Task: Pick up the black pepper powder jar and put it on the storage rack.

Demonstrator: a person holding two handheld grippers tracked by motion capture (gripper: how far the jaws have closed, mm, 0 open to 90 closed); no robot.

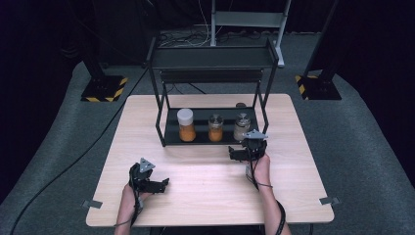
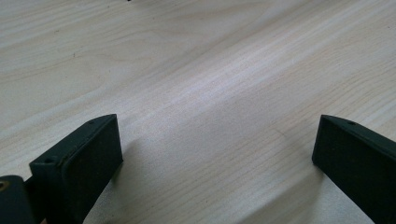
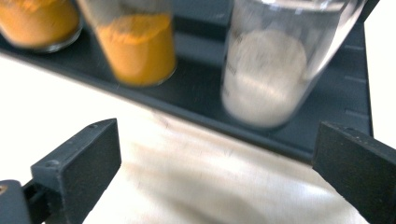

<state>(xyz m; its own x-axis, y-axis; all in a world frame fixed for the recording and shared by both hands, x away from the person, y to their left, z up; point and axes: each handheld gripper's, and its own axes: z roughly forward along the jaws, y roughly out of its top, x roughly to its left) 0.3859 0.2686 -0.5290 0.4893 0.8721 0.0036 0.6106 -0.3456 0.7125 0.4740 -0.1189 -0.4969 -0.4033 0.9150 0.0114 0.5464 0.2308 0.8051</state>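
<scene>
Nearest the high camera, the person's two forearms enter from below, each hand carrying tongs. Left tongs (image 1: 164, 182) rest low over the bare wooden surface (image 1: 205, 171), jaws spread wide with nothing between them, as the left gripper view confirms. Right tongs (image 1: 232, 154) sit at the front edge of the black rack (image 1: 210, 139), jaws likewise spread and empty, aimed at the pale-powder jar (image 3: 275, 70) standing upright on the rack's lower shelf. Beside it stand the middle orange jar (image 3: 137, 44) and the white-lidded orange jar (image 1: 186, 125), all three in a row and apart from one another. Judged from this arrangement, no jar is yet gripped; the reach, closure and lift appear to remain.
</scene>
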